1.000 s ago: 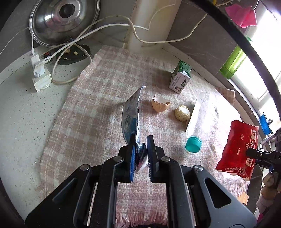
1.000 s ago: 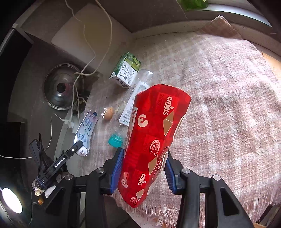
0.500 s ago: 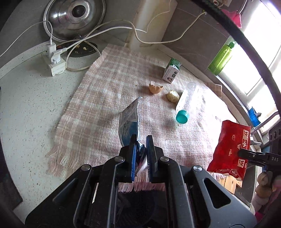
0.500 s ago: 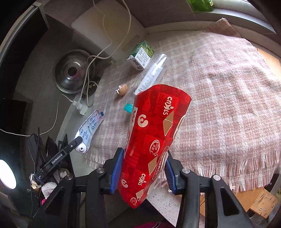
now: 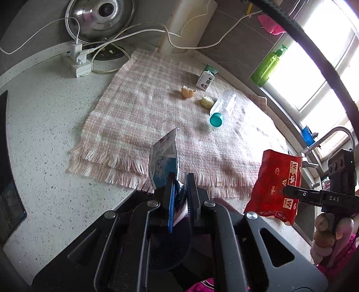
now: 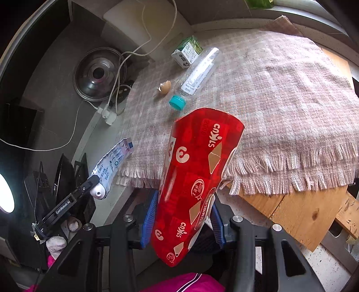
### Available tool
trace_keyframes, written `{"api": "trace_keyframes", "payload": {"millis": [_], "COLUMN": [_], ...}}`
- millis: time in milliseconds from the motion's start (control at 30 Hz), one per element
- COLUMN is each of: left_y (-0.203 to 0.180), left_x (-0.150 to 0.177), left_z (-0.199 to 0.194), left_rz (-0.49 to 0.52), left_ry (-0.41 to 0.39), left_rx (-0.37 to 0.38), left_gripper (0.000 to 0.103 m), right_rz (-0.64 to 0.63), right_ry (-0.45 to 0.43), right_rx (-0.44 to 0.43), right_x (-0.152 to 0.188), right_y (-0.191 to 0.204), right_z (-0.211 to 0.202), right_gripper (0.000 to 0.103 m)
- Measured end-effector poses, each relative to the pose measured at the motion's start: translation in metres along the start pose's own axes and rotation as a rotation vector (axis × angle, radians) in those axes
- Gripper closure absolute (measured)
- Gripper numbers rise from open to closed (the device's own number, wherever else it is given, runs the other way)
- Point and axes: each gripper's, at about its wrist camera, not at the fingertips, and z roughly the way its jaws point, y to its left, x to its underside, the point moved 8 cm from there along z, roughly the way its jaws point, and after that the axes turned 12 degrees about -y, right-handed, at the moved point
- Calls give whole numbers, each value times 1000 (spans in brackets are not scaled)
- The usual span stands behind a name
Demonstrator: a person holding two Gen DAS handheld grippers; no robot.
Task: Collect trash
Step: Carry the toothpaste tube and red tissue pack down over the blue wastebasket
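Observation:
My left gripper (image 5: 180,186) is shut on the bottom end of a flattened blue-and-white tube (image 5: 163,157), held over the counter's front edge. From the right wrist view the same tube (image 6: 112,159) hangs in the left gripper (image 6: 94,182), white cap down. My right gripper (image 6: 184,215) is shut on a red snack bag (image 6: 195,179), which the left wrist view shows at the right (image 5: 273,184). On the pink checked cloth (image 5: 139,101) lie an eggshell (image 5: 188,92), a crumbly lump (image 5: 206,101), a clear bottle with a teal cap (image 5: 222,107) and a small green carton (image 5: 206,78).
A steel pot lid (image 5: 101,15) and a white power strip (image 5: 78,63) with cables sit at the back left. A green bottle (image 5: 268,67) stands by the window and a tap (image 5: 332,134) at the right. Wooden boards (image 6: 303,213) lie under the cloth's fringe.
Both grippers have drawn back from the cloth toward the counter's front edge, each still holding its item. The things on the cloth look smaller and have not moved.

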Motion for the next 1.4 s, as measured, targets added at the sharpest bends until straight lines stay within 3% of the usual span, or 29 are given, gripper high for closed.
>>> {"api": "trace_keyframes", "payload": {"millis": [300,567,1000,1400], "left_y": [-10,-14,-3,28], "left_x": [32,73,136,175], "left_z": [-27,-31,-6,34], "left_rz": [63,84,113,97], "left_ry": [38,124,235,334], "left_rx": [28,62,50,-4], "left_gripper": [96,96,96,96], "right_rz": [-20,-75,-98,-169], "right_ry": [3,32,122,185], "right_rx": [6,36,97,164], "right_x": [34,70,128,152], "right_y": [16,27,17,7], "right_z": [-4,3,32,61], "right_gripper": [57,57,57,57]}}
